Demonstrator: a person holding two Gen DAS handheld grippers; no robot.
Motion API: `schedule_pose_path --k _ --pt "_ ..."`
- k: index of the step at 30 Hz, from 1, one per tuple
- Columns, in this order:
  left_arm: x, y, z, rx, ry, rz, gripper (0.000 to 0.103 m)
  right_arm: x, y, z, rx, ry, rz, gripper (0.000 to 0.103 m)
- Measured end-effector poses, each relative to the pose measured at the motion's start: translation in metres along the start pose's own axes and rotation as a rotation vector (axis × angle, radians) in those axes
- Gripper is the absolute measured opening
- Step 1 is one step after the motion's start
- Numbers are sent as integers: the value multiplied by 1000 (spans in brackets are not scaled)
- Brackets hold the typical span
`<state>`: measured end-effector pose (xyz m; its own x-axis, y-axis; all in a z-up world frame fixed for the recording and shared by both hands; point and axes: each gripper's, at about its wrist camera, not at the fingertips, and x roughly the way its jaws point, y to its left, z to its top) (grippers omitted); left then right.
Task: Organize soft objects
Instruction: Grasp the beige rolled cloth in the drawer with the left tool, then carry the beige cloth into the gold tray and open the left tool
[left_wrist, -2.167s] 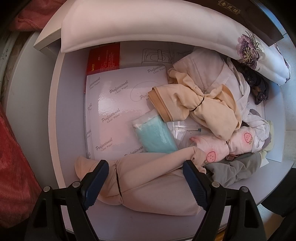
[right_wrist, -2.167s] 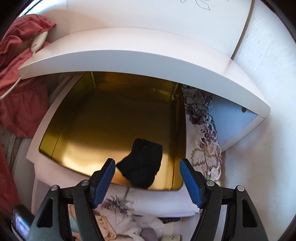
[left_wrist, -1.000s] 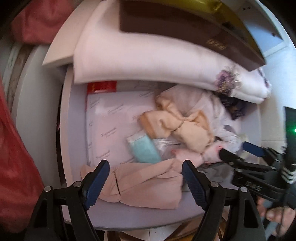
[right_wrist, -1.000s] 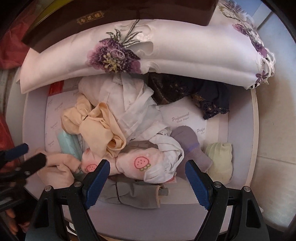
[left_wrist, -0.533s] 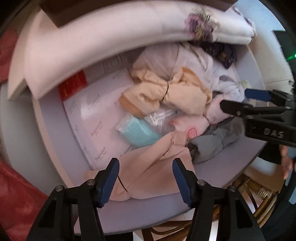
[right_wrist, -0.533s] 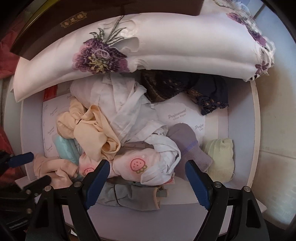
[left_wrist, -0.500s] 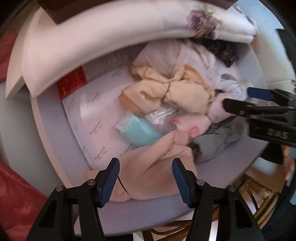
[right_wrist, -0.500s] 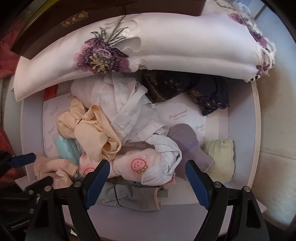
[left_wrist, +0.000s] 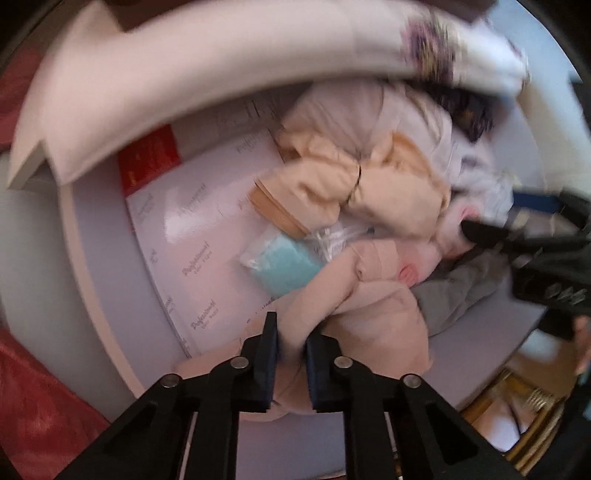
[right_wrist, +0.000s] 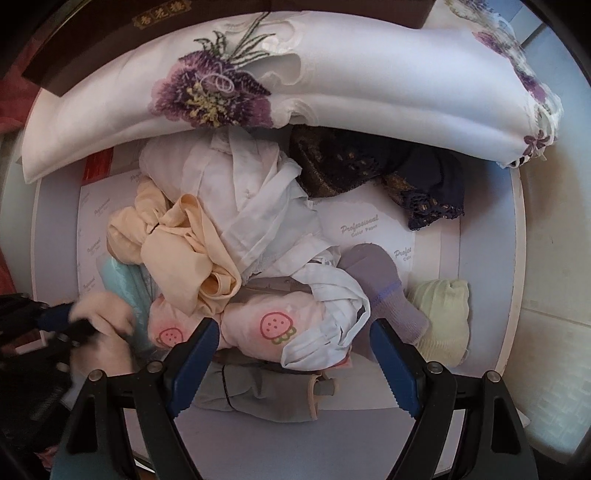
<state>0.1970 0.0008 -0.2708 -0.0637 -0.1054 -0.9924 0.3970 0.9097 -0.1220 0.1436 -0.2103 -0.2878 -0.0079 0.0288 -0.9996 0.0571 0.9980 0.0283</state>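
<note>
A heap of soft clothes lies on a round white shelf (right_wrist: 487, 229). In the left wrist view my left gripper (left_wrist: 291, 345) is shut on a pale pink bundled garment (left_wrist: 373, 317) at the shelf's front edge; it also shows blurred in the right wrist view (right_wrist: 103, 332). My right gripper (right_wrist: 291, 365) is open and empty, hovering over a pink strawberry-print garment (right_wrist: 273, 328) and a grey garment (right_wrist: 258, 395). A peach knotted garment (right_wrist: 177, 240), white cloth (right_wrist: 251, 192), a purple sock (right_wrist: 384, 288), a pale yellow-green sock (right_wrist: 443, 314) and dark lace cloth (right_wrist: 369, 170) lie around.
A long white pillow with purple flowers (right_wrist: 295, 85) lies across the back, under a dark brown box (right_wrist: 110, 33). White "Professional" paper sheets (left_wrist: 192, 229) and a teal packet (left_wrist: 284, 262) lie on the shelf. Red cloth (left_wrist: 33, 406) hangs at the left.
My left gripper has closed from wide open onto the pale pink bundle and lifted its fold. My right gripper has moved slightly closer to the strawberry-print garment, still open.
</note>
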Motion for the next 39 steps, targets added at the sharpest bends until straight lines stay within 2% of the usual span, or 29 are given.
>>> schedule_pose_path --k 6,14,21,25,35,39 --pt "-57 19 -9 -115 -158 -102 9 15 4 -6 -10 21 -12 84" --pt "-113 43 -14 -294 -348 -304 9 26 14 -12 -49 39 -28 84" --pt "-158 43 10 -343 -485 -352 9 34 29 -17 -75 48 -40 84" --pt "-178 44 27 -356 -523 -355 9 42 40 -21 -100 59 -48 84" --pt "-201 54 61 -444 -621 -425 9 47 67 -29 -120 62 -57 84" --pt "-212 57 74 -459 -647 -415 9 49 73 -27 -125 63 -61 84"
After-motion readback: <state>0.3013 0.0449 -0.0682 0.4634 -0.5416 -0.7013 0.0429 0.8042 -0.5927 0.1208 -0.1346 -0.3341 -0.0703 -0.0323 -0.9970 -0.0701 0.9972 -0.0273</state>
